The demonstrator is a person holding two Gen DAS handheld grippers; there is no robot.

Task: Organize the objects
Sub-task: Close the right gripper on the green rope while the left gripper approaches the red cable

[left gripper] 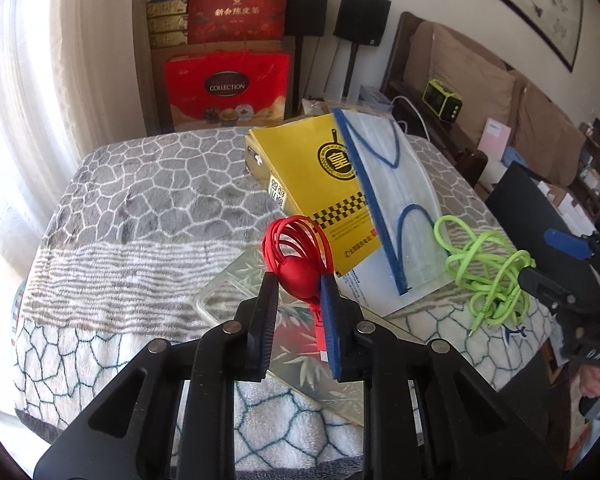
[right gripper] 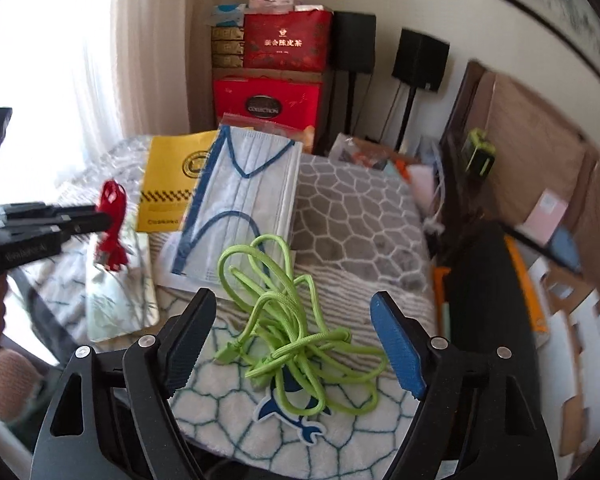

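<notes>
My left gripper (left gripper: 298,284) is shut on a coiled red cable (left gripper: 296,252), held up above a clear glass tray (left gripper: 228,292) with a bamboo print. In the right wrist view the left gripper (right gripper: 106,218) shows at the left edge with the red cable (right gripper: 110,200) hanging over the tray (right gripper: 116,300). My right gripper (right gripper: 293,298) stands open just above a tangled green cable (right gripper: 292,344) on the blanket, and no pad touches it. In the left wrist view the right gripper (left gripper: 536,256) sits at the far right beside the green cable (left gripper: 484,272).
A yellow packet (left gripper: 320,184) and a bag of face masks (left gripper: 392,200) lie overlapped behind the tray on the stone-pattern blanket (left gripper: 140,184). Red gift boxes (left gripper: 228,88) and speakers stand behind. A black chair back (right gripper: 484,280) is at the table's right edge.
</notes>
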